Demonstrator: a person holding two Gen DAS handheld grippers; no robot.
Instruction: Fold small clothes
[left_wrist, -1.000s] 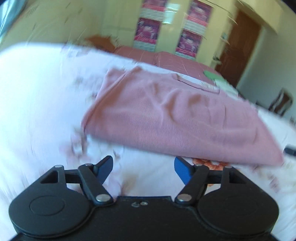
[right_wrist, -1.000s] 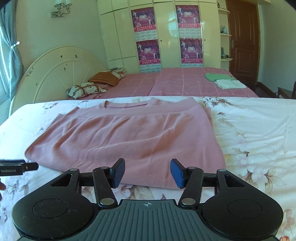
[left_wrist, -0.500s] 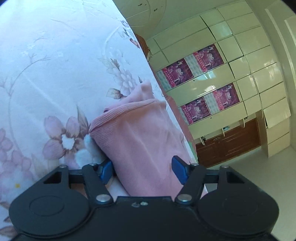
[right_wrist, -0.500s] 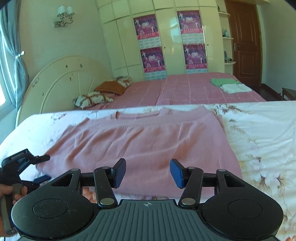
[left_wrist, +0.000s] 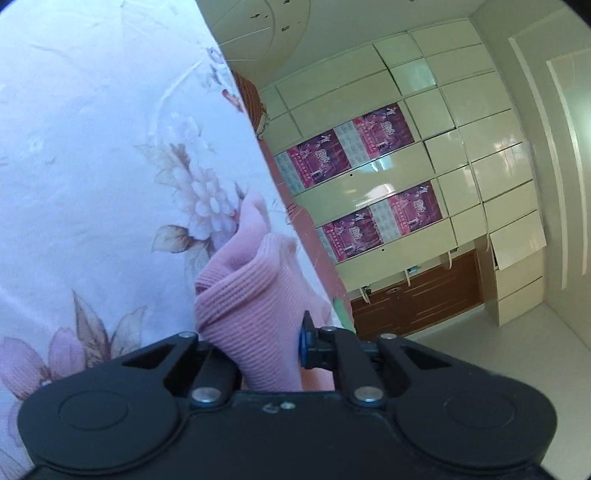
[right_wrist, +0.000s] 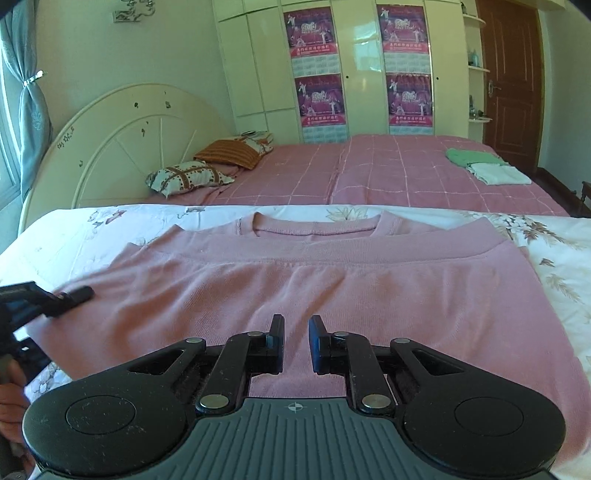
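Nearest in the left wrist view, the left hand-held gripper is clamped on a bunched fold of the pink ribbed-knit sweater, the cloth filling the space between its blue-padded fingers and rising in a rumpled peak just beyond them. In the right wrist view the right hand-held gripper sits low over the near edge of the same pink sweater, its jaws drawn close with only a narrow gap; whether cloth is caught between them I cannot tell, since the fabric there looks flat. The step in hand appears to be the taking of two grips along the garment's near and left edges, ahead of a further fold. The next move, as I judge it, calls for the right side to secure its hold, then for both to lift together and carry the cloth over evenly, so that the soft knit does not sag or skew. The sweater lies already doubled on the white floral bedsheet, its neckband on the far side. Only the left view shows the pinch itself and the ribbed texture up close; only the right view shows the whole garment, the left tool at its left edge, and, farther off, the pink checked bedspread bearing small green and white folded clothes.
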